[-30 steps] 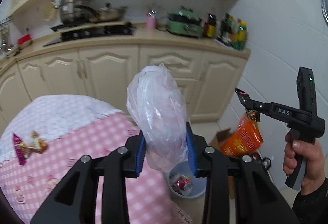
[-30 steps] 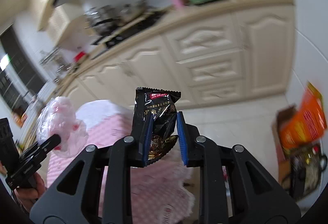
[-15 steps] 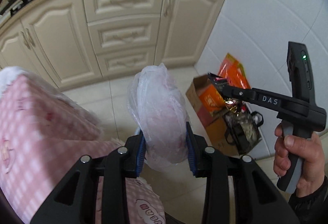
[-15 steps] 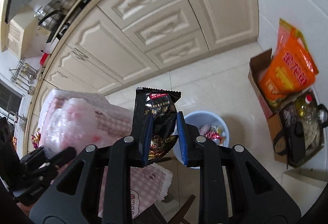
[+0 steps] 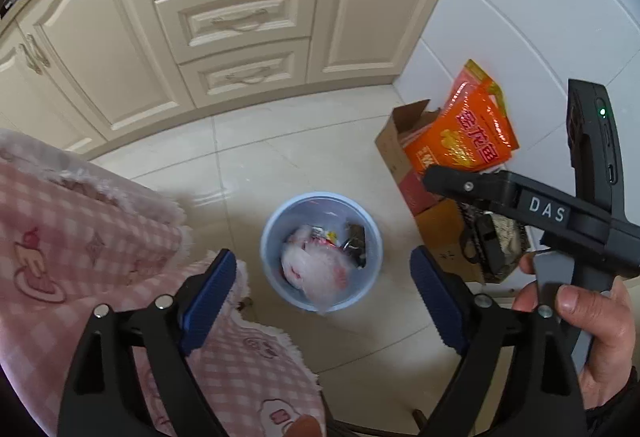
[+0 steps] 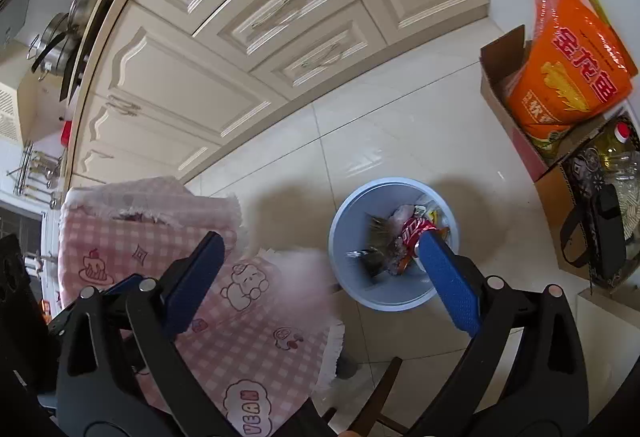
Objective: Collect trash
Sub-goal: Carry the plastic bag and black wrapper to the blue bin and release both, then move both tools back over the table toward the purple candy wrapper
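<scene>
- Left gripper (image 5: pixel 323 293) and right gripper (image 6: pixel 320 277): jaws just opened wide, nothing between.
- Plastic bag (image 5: pixel 316 269) and black wrapper (image 6: pixel 374 247) lie in the blue bin (image 5: pixel 276 225).
- Pink checked tablecloth (image 5: pixel 80 237) overhangs just beside the bin; cardboard box (image 5: pixel 396 149) with orange bag (image 5: pixel 468 133) nearby.

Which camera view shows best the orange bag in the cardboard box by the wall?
The right wrist view. There the orange bag appears large and unobstructed, its print sharp, standing in the cardboard box. In the left wrist view the orange bag is smaller, and the right gripper crosses in front of its lower edge.
</scene>
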`<state>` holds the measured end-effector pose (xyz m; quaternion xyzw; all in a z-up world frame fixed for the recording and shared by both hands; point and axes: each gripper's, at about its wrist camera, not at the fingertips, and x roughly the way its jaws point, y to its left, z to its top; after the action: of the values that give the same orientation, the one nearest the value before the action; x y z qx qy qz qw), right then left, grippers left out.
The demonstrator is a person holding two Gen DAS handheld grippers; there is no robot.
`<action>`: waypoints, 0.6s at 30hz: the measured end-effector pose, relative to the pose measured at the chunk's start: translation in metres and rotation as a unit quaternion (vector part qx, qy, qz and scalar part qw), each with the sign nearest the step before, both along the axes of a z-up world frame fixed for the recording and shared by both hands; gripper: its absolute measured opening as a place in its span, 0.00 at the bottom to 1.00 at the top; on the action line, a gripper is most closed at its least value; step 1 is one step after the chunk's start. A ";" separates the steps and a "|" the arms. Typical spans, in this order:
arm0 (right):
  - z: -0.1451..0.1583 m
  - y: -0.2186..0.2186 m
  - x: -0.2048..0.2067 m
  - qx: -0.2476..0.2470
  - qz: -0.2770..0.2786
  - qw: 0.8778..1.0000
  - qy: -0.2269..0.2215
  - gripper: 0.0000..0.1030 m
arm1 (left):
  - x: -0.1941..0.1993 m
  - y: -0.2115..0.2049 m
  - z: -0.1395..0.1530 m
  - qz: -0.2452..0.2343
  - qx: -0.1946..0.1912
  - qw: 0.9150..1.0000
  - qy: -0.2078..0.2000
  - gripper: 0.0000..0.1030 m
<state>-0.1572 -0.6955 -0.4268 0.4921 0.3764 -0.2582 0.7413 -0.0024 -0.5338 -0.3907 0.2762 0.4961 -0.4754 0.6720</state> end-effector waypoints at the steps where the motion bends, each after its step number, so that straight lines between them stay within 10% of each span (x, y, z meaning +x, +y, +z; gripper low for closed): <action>1: 0.000 0.000 -0.001 -0.003 -0.004 1.000 0.004 0.94 | 0.001 0.000 0.003 0.001 -0.003 1.000 -0.006 0.89; 18: 0.065 0.016 0.007 -0.062 -0.006 0.998 -0.004 0.94 | 0.011 0.051 0.109 0.030 -0.108 0.991 -0.078 0.90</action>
<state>-0.1497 -0.6794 -0.3618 0.4487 0.3537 -0.2830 0.7704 0.0090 -0.4826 -0.2814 0.2238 0.3960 -0.4829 0.7482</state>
